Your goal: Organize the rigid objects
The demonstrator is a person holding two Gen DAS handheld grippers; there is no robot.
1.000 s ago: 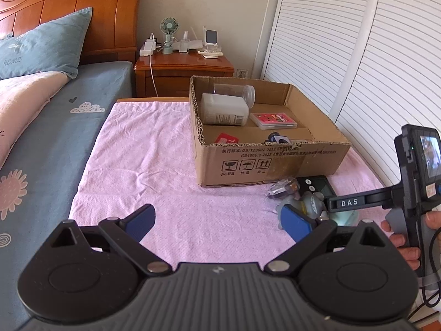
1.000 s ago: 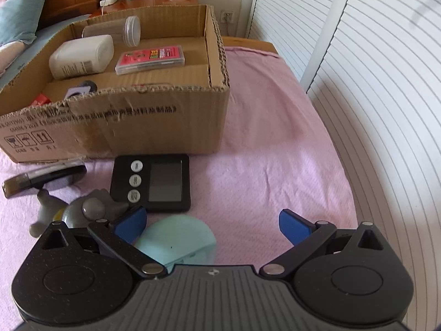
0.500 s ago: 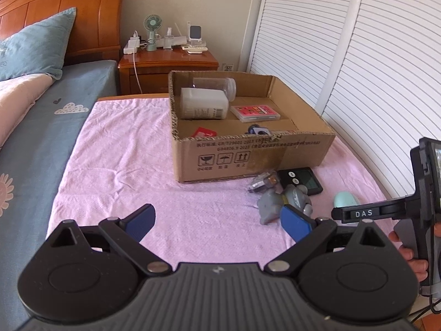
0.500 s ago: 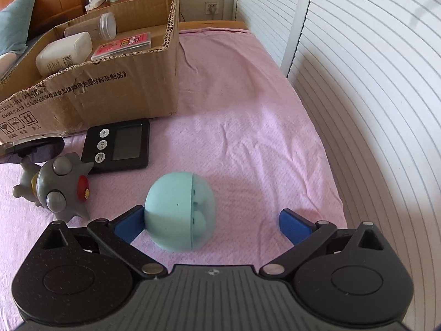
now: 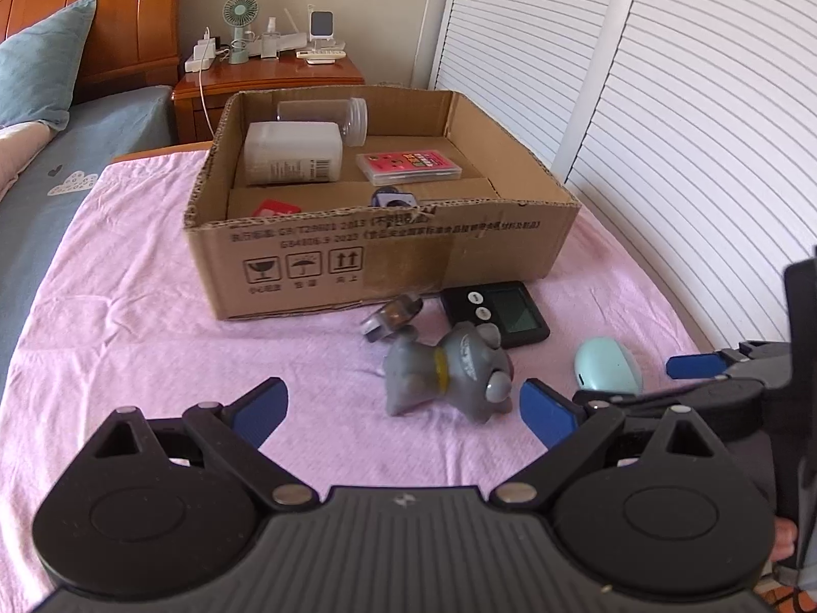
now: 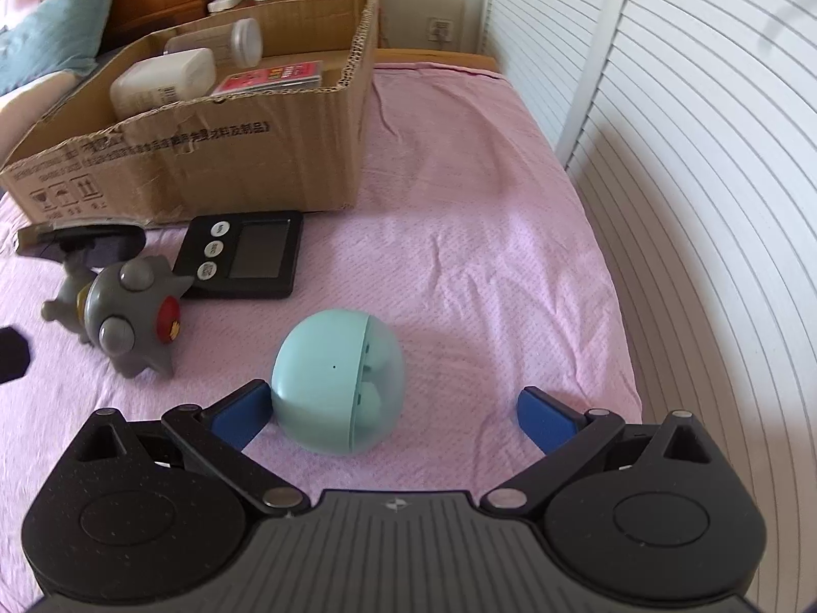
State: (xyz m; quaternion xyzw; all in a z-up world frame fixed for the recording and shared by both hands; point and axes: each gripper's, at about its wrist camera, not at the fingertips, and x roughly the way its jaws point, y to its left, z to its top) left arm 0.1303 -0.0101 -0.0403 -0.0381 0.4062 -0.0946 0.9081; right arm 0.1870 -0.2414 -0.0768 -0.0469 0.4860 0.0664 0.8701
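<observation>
Teal egg-shaped case (image 6: 337, 380) is lying on the pink cloth (image 6: 459, 235) in front of the cardboard box (image 6: 204, 153), and I am holding my right tongs (image 6: 390, 411) wide open around it. The left pad (image 6: 240, 411) is sitting just beside the case's left side, touching it or nearly so; I cannot tell which. The right pad (image 6: 544, 416) is standing well clear on the other side. Nothing is gripped.

My left tongs (image 5: 403, 408) are also spread wide and holding nothing, hovering over bare cloth on the near side of the box (image 5: 378, 260). From this view the grey spiky toy (image 5: 449, 375) is lying on its side just ahead of the right pad, between me and the box. The black timer (image 5: 498, 311) is lying flat close to the box's front wall, with the toy's head overlapping its near corner. A small dark and silver object (image 5: 393, 314) is resting against the foot of the box, just left of the timer; I cannot make out what it is.

Inside the box a white bottle (image 5: 291, 153) is lying on its side toward the back left, a clear jar (image 5: 327, 115) is lying behind it against the far wall, and a pink card case (image 5: 408, 166) is lying flat to their right. Two small items are sitting by the front wall, mostly hidden.

Beyond the box a wooden nightstand (image 5: 275, 81) is standing, carrying a small fan (image 5: 239, 25).
</observation>
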